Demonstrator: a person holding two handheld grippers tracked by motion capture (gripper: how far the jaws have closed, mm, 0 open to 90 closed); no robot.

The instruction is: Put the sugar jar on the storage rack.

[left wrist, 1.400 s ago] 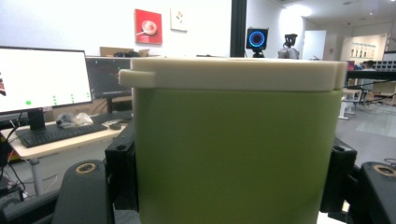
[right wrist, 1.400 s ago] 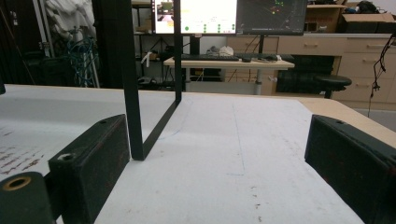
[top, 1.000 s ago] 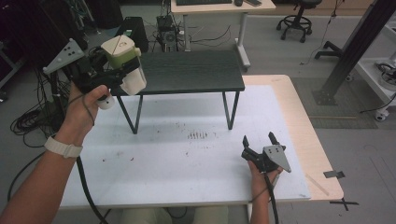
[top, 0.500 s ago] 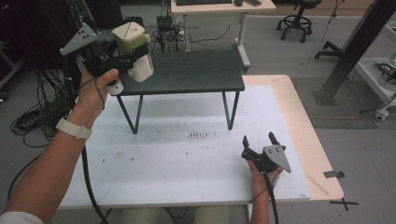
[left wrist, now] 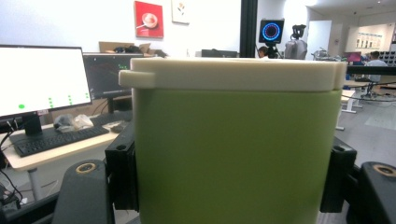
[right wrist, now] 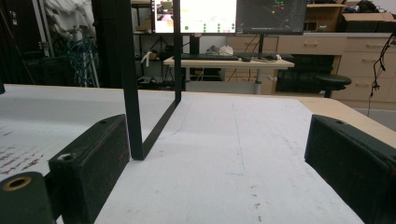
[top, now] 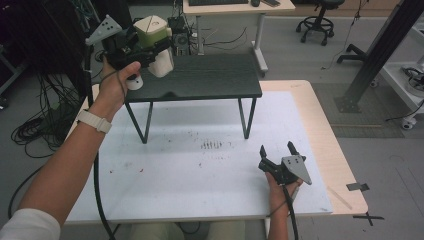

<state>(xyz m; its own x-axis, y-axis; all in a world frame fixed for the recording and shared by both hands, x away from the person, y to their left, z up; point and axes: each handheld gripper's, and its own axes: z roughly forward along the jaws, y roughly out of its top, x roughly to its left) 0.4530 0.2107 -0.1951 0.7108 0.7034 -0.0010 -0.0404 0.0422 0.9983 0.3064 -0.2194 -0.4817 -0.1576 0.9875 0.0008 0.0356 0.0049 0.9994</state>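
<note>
A green container with a cream lid (top: 151, 29) is held in the air over the left end of the black stand (top: 210, 75). My left gripper (top: 149, 44) is shut on it, and a white lower part (top: 162, 62) hangs below the jaws. In the left gripper view the container (left wrist: 233, 140) sits upright between both black jaws of the left gripper (left wrist: 233, 182). At the lower right of the white table top (top: 190, 170), my right gripper (top: 276, 150) rests open with nothing in it. In the right gripper view the right gripper (right wrist: 215, 177) faces a stand leg (right wrist: 133, 93).
The black stand rests on thin legs at the back of the white table top. Behind the table are a desk with a keyboard (top: 235, 5) and an office chair (top: 320, 20). Cables (top: 35, 125) lie on the floor at left; a black post (top: 380, 50) slants at right.
My left hand has carried the container to the right and slightly up, from beside the stand's left end to above it. The right gripper has stayed still.
</note>
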